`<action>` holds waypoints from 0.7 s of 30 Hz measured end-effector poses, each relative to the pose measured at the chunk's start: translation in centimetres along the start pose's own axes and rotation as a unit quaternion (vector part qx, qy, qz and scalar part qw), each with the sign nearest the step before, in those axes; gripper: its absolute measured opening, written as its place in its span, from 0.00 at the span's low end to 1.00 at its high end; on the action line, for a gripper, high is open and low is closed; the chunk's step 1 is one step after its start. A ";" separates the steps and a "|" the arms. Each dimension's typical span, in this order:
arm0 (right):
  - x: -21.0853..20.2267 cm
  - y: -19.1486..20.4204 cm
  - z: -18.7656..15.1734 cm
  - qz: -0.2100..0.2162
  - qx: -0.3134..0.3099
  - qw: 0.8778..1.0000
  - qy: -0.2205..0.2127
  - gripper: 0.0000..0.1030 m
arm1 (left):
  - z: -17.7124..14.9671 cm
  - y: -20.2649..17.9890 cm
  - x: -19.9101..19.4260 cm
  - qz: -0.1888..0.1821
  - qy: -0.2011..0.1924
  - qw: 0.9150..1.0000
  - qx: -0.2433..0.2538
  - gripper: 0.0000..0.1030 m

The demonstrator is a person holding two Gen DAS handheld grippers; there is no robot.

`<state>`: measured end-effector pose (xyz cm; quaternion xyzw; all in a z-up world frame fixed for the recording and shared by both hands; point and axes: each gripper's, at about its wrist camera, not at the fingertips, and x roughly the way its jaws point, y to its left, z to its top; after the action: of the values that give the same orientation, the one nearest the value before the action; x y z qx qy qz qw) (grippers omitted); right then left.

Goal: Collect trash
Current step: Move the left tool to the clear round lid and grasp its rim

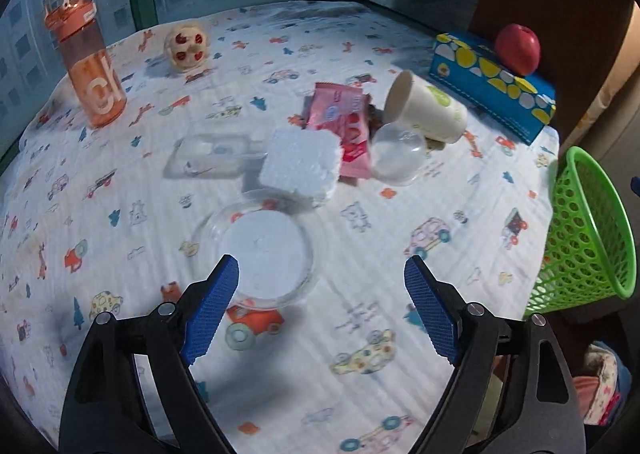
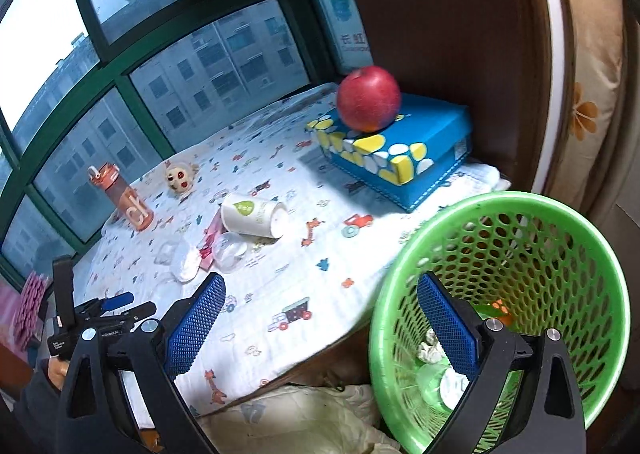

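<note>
In the left wrist view my left gripper (image 1: 320, 274) is open and empty just above a clear round plastic lid (image 1: 258, 250) on the patterned cloth. Beyond it lie a white foam block (image 1: 300, 160), a pink wrapper (image 1: 344, 122), a clear dome lid (image 1: 398, 154), a tipped paper cup (image 1: 428, 108) and a clear plastic tray (image 1: 212, 156). My right gripper (image 2: 320, 294) is open and empty, hovering at the rim of the green mesh basket (image 2: 560, 246), which holds crumpled paper (image 2: 428, 350) and other scraps. The cup also shows in the right wrist view (image 2: 252, 218).
An orange water bottle (image 1: 90, 62), a small doll head (image 1: 186, 48) and a blue box (image 1: 492, 82) with a red apple (image 1: 518, 48) on it stand at the back. The basket (image 1: 584, 234) sits off the table's right edge. Windows behind.
</note>
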<state>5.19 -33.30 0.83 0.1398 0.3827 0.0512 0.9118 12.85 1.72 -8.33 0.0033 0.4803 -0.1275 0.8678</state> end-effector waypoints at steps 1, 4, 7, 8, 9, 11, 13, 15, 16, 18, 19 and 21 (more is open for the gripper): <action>0.6 0.8 0.0 0.004 -0.006 1.000 0.005 0.91 | -0.2 0.6 0.3 0.002 0.004 1.000 -0.002 0.82; 2.1 2.7 0.1 0.017 -0.020 1.000 0.017 0.91 | -0.5 2.1 1.6 -0.004 0.021 1.000 -0.006 0.82; 3.4 4.4 0.1 0.026 -0.032 0.999 0.028 0.91 | -0.6 2.6 2.6 -0.005 0.031 1.000 0.000 0.83; 3.9 4.9 0.1 0.029 -0.036 0.998 0.032 0.91 | -0.5 2.7 2.9 -0.002 0.033 0.999 0.002 0.83; 4.3 5.4 0.1 0.030 -0.040 0.998 0.036 0.91 | -0.6 2.8 3.2 0.002 0.035 0.999 0.001 0.83; 5.2 6.5 0.0 0.032 -0.048 0.997 0.042 0.91 | -0.5 3.0 3.6 -0.003 0.037 0.999 0.002 0.85; 5.8 7.1 -0.1 0.035 -0.054 0.997 0.048 0.91 | -0.4 3.0 3.8 -0.006 0.036 0.999 0.007 0.87; 6.4 7.6 -0.2 0.037 -0.058 0.996 0.054 0.91 | -0.2 2.8 3.9 -0.004 0.035 0.999 0.014 0.88; 6.7 7.8 -0.2 0.038 -0.059 0.996 0.057 0.91 | -0.1 2.8 4.0 -0.004 0.036 0.999 0.016 0.88; 7.3 8.3 -0.2 0.041 -0.062 0.995 0.063 0.91 | 0.0 2.9 4.2 -0.001 0.037 0.999 0.016 0.88; 7.5 8.4 -0.3 0.042 -0.063 0.995 0.066 0.91 | 0.1 3.1 4.3 -0.001 0.037 0.999 0.015 0.88; 7.9 8.8 -0.4 0.045 -0.067 0.994 0.069 0.91 | 0.2 3.1 4.4 -0.003 0.038 0.999 0.018 0.88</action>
<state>10.56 -23.25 -2.26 0.0915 0.4341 0.1272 0.8871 15.94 3.77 -12.26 0.0223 0.5104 -0.1390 0.8484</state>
